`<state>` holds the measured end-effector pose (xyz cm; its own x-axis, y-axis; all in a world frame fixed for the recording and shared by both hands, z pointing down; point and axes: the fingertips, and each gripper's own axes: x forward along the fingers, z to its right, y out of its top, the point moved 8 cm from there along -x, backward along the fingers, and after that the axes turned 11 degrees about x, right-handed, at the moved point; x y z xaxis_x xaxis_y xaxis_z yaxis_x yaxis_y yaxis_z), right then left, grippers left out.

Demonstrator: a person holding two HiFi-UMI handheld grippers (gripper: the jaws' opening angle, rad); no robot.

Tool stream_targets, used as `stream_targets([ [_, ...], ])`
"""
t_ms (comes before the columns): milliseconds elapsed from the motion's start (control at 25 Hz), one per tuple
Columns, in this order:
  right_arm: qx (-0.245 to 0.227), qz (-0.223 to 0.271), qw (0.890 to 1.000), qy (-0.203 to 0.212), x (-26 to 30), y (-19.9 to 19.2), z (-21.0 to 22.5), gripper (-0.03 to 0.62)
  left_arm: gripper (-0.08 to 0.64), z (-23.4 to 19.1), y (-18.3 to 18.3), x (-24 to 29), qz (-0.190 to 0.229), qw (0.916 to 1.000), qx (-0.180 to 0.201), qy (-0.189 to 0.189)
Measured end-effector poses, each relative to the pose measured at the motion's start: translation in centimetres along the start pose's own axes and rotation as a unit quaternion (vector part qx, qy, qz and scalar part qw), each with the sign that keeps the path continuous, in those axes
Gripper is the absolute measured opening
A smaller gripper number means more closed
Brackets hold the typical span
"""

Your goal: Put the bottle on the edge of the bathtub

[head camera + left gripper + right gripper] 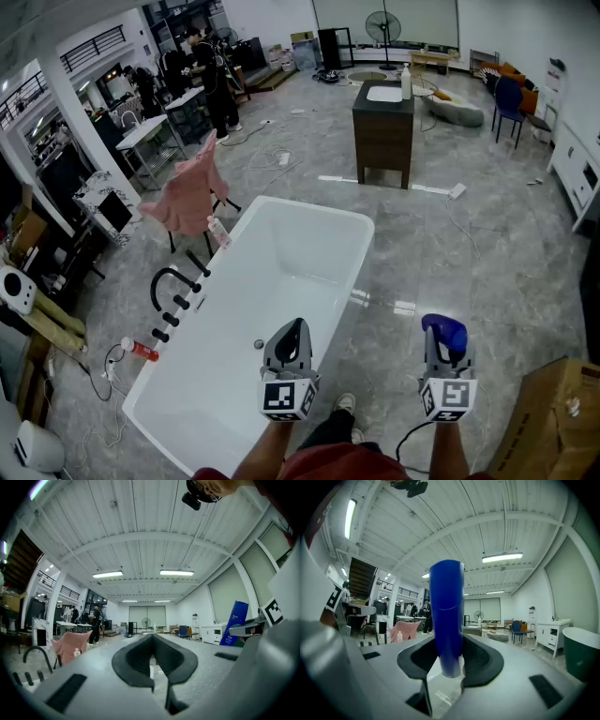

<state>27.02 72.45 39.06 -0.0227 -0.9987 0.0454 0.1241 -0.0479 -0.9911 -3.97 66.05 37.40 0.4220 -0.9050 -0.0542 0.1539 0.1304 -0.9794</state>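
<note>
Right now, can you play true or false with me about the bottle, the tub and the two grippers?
1. The right gripper holds a blue bottle. True.
2. The bottle stands on the tub's edge. False: it is in the right gripper, over the floor to the right of the tub.
3. The left gripper holds something. False: its jaws are together with nothing between them.
4. A pink cloth hangs on a chair beside the tub. True.
5. The tub is black. False: it is white.
</note>
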Motion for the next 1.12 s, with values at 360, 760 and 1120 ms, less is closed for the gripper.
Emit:
stream_targets([
  [360,-0.01,0.016,1.0,-0.012,7.2,1.1,4.8,0.149,0.005,2.1,-1.6,10.1,0.001,0.9997,-0.007,-0.023],
  [760,-0.015,0.014,1.0,-0.014,22.3,3.7,9.0,0.149,0.005,0.8,-2.9,26.9,0.015,0.9988,0.0,-0.046],
  [1120,-0.023,0.007,0.999,0.022,35.0,5.3,10.3,0.15,0.005,-2.4,-3.9,37.9,0.012,0.9995,-0.007,-0.029],
])
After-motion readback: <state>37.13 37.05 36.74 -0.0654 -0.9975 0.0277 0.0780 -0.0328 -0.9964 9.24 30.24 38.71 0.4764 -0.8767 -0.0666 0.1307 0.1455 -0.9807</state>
